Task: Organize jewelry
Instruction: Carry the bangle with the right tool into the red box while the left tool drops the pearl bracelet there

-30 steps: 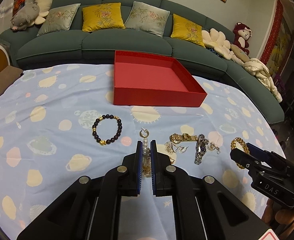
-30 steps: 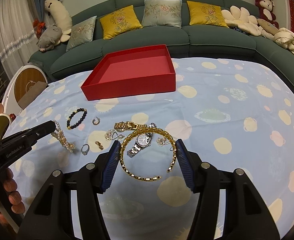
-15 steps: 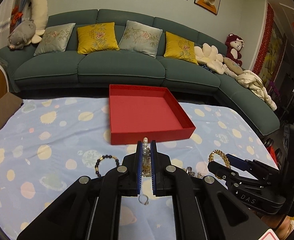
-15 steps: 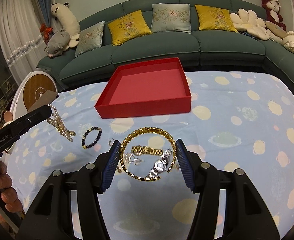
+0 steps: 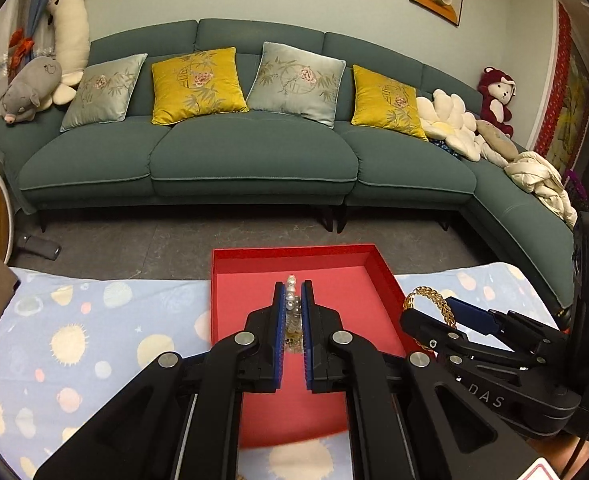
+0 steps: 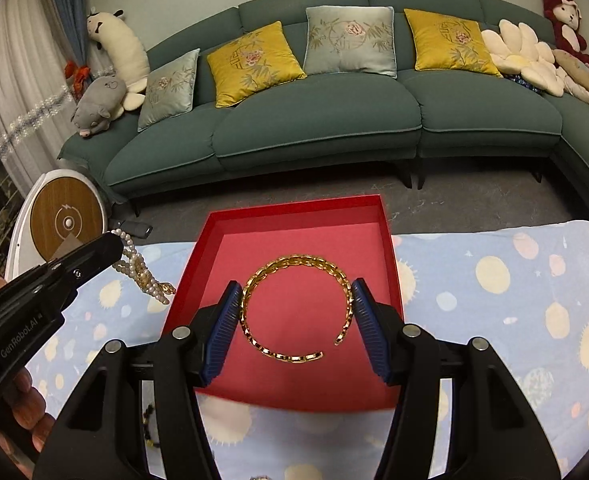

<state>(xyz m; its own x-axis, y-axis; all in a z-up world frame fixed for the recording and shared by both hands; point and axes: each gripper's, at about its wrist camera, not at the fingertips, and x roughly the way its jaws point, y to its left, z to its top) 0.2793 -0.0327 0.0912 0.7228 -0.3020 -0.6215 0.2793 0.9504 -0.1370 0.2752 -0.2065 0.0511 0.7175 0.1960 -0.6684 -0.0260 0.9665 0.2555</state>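
My left gripper (image 5: 293,292) is shut on a pearl necklace (image 5: 292,305) and holds it above the red tray (image 5: 344,256). In the right wrist view the necklace (image 6: 140,270) hangs from the left gripper (image 6: 112,246) left of the tray (image 6: 198,248). My right gripper (image 6: 296,292) is shut on a gold open bangle (image 6: 294,304), held level above the tray floor. In the left wrist view the bangle (image 5: 430,300) shows beside the tray's right wall. The tray holds nothing that I can see.
The tray lies at the far edge of a blue spotted cloth (image 6: 514,280). A dark bead bracelet (image 6: 148,414) peeks out below my right gripper. A green sofa (image 5: 254,152) with cushions stands beyond a strip of grey floor. A round wooden device (image 6: 68,222) stands at the left.
Both grippers have lifted and moved forward from the pile of jewelry to above the red tray, each carrying its piece. The rest of the jewelry has dropped out of view.
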